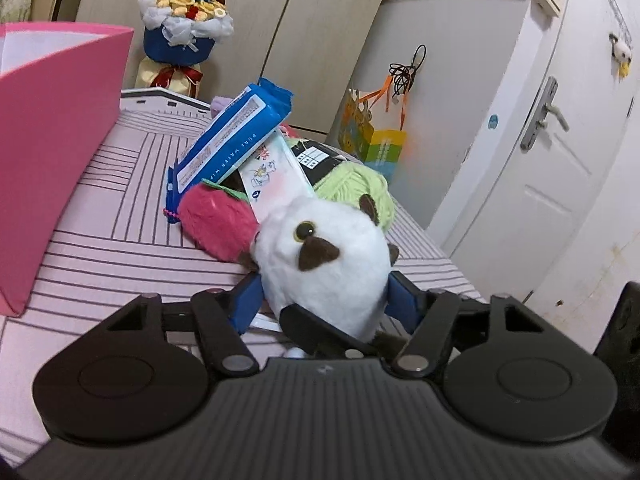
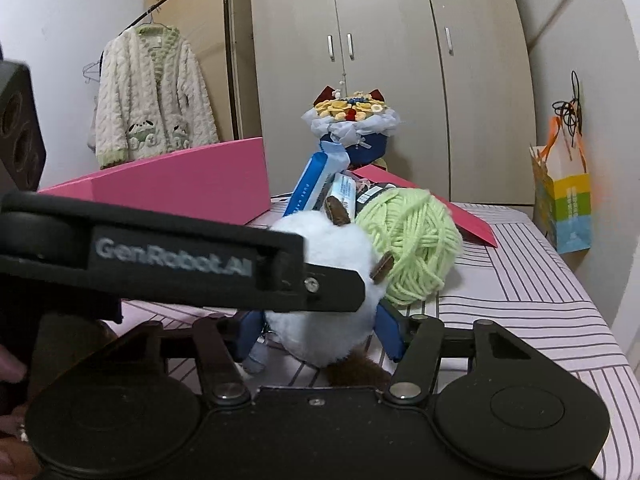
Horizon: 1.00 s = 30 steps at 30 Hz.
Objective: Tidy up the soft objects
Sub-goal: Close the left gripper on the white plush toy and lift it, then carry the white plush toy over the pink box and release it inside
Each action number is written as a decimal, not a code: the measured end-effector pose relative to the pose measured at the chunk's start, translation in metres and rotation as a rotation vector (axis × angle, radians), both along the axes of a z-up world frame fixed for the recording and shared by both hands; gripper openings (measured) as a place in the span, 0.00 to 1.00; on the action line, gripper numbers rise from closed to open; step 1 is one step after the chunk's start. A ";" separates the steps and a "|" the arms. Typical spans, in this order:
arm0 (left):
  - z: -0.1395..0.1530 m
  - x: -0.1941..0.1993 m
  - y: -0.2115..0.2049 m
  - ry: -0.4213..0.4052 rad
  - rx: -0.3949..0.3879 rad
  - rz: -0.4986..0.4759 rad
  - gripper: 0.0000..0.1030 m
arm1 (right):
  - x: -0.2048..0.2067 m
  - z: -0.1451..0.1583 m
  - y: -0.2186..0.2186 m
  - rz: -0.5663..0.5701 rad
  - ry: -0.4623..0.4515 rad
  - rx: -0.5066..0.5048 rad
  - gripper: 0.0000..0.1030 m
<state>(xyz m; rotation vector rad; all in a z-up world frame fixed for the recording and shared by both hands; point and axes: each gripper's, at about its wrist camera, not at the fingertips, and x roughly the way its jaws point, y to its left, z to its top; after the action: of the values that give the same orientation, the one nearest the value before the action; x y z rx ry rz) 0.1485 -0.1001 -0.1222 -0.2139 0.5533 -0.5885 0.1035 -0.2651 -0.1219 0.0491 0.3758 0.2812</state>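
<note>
While both our grippers, left (image 1: 326,300) and right (image 2: 316,332), clamp their jaws on the white plush cat (image 1: 320,256) near the bed's (image 1: 120,264) front edge, its lower body stays hidden.

Plush cat (image 1: 324,264) underside hidden from us behind left tool (image 1: 326,302); pink box (image 1: 52,160) left of tool cut by edge; wipes pack (image 1: 232,140) small print unreadable.

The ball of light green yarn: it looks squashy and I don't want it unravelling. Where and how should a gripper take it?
Grip the ball of light green yarn across its round middle, probably from the open right side above the striped pink bedcover; the white plush cat toy and the wipes packs crowd its left. The wound strands look soft, so close gently.
</note>
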 end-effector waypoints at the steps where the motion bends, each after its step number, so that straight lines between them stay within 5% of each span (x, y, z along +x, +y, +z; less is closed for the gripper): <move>1: 0.001 -0.003 0.000 -0.001 0.005 0.003 0.64 | -0.002 0.001 0.002 -0.001 -0.001 -0.008 0.62; 9: 0.019 -0.021 0.011 0.055 0.032 0.024 0.64 | -0.016 0.021 0.009 0.033 0.062 0.011 0.62; 12: 0.026 -0.027 0.022 0.083 0.009 -0.015 0.64 | -0.017 0.034 0.016 0.012 0.152 0.009 0.64; 30: 0.080 -0.074 0.090 0.165 0.136 0.050 0.64 | -0.047 0.087 0.082 0.233 0.211 -0.032 0.63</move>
<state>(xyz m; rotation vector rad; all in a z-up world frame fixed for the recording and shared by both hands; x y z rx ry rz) 0.0744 -0.0096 -0.0419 -0.1474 0.7435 -0.4851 0.0569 -0.1828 -0.0354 0.0032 0.5969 0.5019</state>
